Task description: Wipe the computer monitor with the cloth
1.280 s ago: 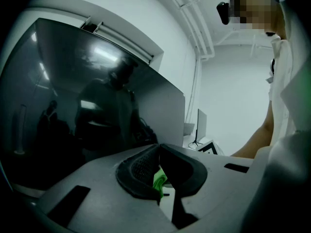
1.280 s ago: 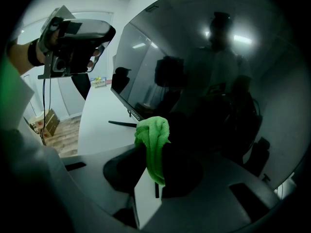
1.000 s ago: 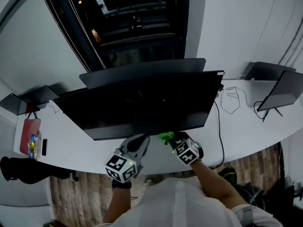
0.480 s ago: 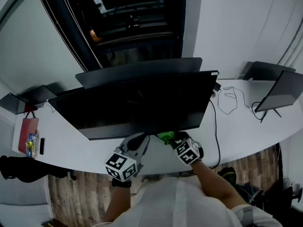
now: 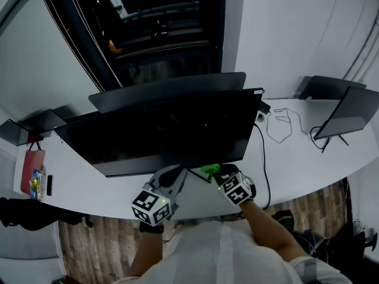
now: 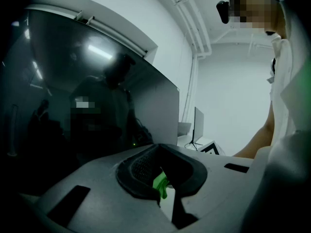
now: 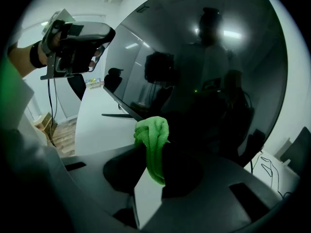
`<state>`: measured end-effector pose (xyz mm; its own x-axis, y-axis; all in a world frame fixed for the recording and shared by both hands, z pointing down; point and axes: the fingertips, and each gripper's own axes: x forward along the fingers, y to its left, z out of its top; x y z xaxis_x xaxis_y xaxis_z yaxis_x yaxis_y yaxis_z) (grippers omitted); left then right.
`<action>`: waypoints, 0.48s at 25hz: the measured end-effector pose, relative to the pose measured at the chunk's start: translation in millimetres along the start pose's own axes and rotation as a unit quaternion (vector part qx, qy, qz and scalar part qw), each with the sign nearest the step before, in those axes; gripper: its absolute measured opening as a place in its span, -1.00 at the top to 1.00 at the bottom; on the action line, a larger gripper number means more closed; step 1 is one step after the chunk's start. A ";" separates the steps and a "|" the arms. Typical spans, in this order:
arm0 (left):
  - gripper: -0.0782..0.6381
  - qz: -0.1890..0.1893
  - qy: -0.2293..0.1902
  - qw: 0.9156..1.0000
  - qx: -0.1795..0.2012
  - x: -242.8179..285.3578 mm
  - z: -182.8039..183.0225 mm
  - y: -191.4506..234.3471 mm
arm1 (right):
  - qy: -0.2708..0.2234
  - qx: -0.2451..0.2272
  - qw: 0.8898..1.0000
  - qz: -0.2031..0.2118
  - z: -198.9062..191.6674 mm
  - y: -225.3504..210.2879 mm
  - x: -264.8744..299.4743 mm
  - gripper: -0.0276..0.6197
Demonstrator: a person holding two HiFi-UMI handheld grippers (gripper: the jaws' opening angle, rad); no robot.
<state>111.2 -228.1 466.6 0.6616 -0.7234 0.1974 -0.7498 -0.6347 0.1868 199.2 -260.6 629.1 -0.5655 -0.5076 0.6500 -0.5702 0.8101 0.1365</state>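
A large dark monitor [image 5: 166,135] stands on the white desk [image 5: 296,158], its screen facing me. My right gripper [image 5: 218,173] is shut on a bright green cloth [image 5: 208,170] just under the screen's lower edge, right of centre. In the right gripper view the cloth [image 7: 153,140] bunches out of the jaws close to the glossy screen [image 7: 204,81]; whether it touches the glass is unclear. My left gripper [image 5: 172,181] sits beside it to the left, below the monitor's edge, jaws close together with nothing clamped. A sliver of green shows through their gap [image 6: 160,184].
A second dark monitor [image 5: 172,87] stands behind the first. Another screen [image 5: 349,114] and a looped cable [image 5: 278,123] lie at the right. A red item [image 5: 32,170] and a small dark device [image 5: 48,185] sit at the desk's left end. Wooden floor [image 5: 95,241] lies below.
The head view has drifted, so the monitor sits slightly further left and higher in the picture. Both grippers and the cloth stay in nearly the same place under the screen's lower edge.
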 end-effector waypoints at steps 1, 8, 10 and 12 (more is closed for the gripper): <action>0.72 -0.002 0.001 1.000 0.000 1.9 -0.1 -1.6 | 0.001 0.002 1.000 -0.003 -1.9 -2.7 -1.3 0.70; 0.72 -0.014 0.003 1.000 0.006 14.8 0.5 -12.5 | 0.006 0.031 0.999 -0.027 -17.6 -24.3 -12.9 0.70; 0.72 -0.016 0.004 1.000 0.007 16.9 0.1 -14.1 | 0.008 0.039 0.999 -0.035 -22.2 -31.1 -15.5 0.70; 0.72 -0.017 0.005 1.000 0.007 17.9 0.2 -14.4 | 0.010 0.047 0.998 -0.043 -25.5 -38.0 -17.7 0.70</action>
<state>133.9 -232.0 467.2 0.6865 -0.6988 0.2011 -0.7271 -0.6627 0.1795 246.1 -274.9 631.4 -0.5010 -0.5669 0.6539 -0.6699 0.7324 0.1216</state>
